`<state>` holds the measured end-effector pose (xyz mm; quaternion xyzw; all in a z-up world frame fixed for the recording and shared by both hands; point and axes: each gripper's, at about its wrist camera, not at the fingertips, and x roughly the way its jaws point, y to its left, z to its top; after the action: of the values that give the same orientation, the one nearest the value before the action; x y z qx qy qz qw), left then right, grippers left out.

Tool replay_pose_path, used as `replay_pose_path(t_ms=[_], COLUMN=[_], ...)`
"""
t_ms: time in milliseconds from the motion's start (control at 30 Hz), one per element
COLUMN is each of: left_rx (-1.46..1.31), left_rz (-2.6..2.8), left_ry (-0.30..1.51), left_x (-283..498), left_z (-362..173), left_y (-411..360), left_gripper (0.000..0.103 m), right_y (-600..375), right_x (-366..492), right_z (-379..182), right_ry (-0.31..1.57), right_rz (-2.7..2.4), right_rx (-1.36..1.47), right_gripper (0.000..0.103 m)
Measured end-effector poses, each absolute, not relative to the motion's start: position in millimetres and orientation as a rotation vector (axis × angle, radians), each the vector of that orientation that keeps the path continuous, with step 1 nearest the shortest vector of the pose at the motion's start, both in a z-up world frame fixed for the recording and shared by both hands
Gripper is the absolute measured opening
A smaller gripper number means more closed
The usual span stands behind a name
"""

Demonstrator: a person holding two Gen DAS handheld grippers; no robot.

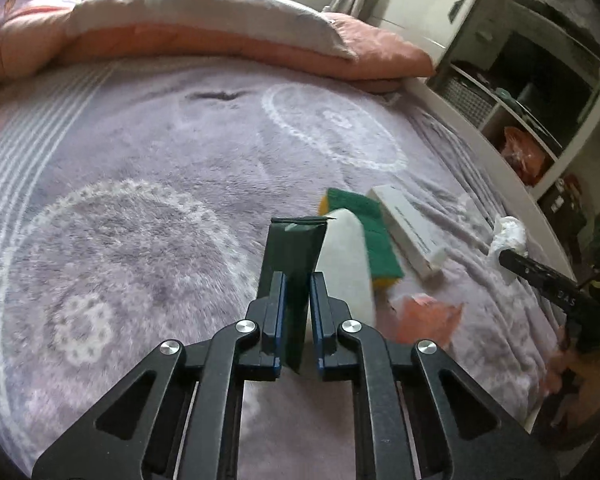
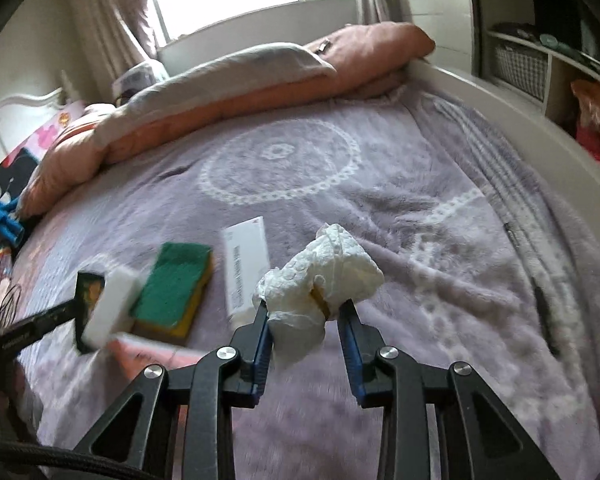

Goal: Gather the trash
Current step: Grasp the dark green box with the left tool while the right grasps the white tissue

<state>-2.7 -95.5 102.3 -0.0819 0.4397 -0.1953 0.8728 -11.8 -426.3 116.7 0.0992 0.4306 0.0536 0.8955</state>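
A bed (image 1: pixel 139 184) covered by a lilac blanket (image 2: pixel 380 208) with white circular patterns fills most of both views. A rolled peach and grey duvet (image 1: pixel 203 36) lies across the top of each frame, and white shelving (image 1: pixel 512 80) stands at the upper right.

On the blanket, in the lower middle of the left wrist view, lie a green and yellow sponge (image 1: pixel 370 226), a flat white box (image 1: pixel 410 226) just to its right, and a white block (image 1: pixel 346 256) overlapping the sponge's left edge. A crumpled peach wrapper (image 1: pixel 424 318) sits below them, blurred.

The left gripper (image 1: pixel 297 280) rises from the bottom centre of its own frame with its fingers clamped on a dark green carton (image 1: pixel 293 256), which stands upright between them, torn top edge up. In the right wrist view the same carton shows at the lower left, beside the white block.

The right gripper (image 2: pixel 306 308), bottom centre of its frame, has its fingers pressed against a crumpled white tissue (image 2: pixel 320 276) held above the blanket. From the left wrist view this tissue appears at the right edge.
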Motion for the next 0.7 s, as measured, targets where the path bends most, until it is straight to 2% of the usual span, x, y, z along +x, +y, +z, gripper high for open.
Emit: replay_pose_path(t_ms=[367,500,567,633,700], left_rx=[-0.236,-0.333,-0.371,-0.42,-0.513], left_rz=[-0.345,-0.345,-0.339,-0.347,-0.376], left_ry=[0.951,0.979,1.004,1.027,1.038], left_x=[-11.0,-1.6,3.6,9.3,13.9], left_z=[96.8,89.9,82.2,73.7,64.5], left_y=[-74.8,-66.3,-66.1,-67.0,-66.9], left_gripper=[0.007,0.01,0.018,0.044,0.057], right_y=[-402.2,-396.8,-394.1,-392.2,-391.3], right_x=[-75.3,-81.0,-83.3,-83.2,-83.1], right_z=[140.3,138.8,136.5,133.7,132.4], right_ry=[0.885,0.893,0.901,0.908,0.912], right_rz=[0.198,0.216,0.224,0.233,0.235], right_rx=[0.149,0.148,0.148,0.144,0.142], right_gripper=[0.03,0.031,0.03,0.03,0.03])
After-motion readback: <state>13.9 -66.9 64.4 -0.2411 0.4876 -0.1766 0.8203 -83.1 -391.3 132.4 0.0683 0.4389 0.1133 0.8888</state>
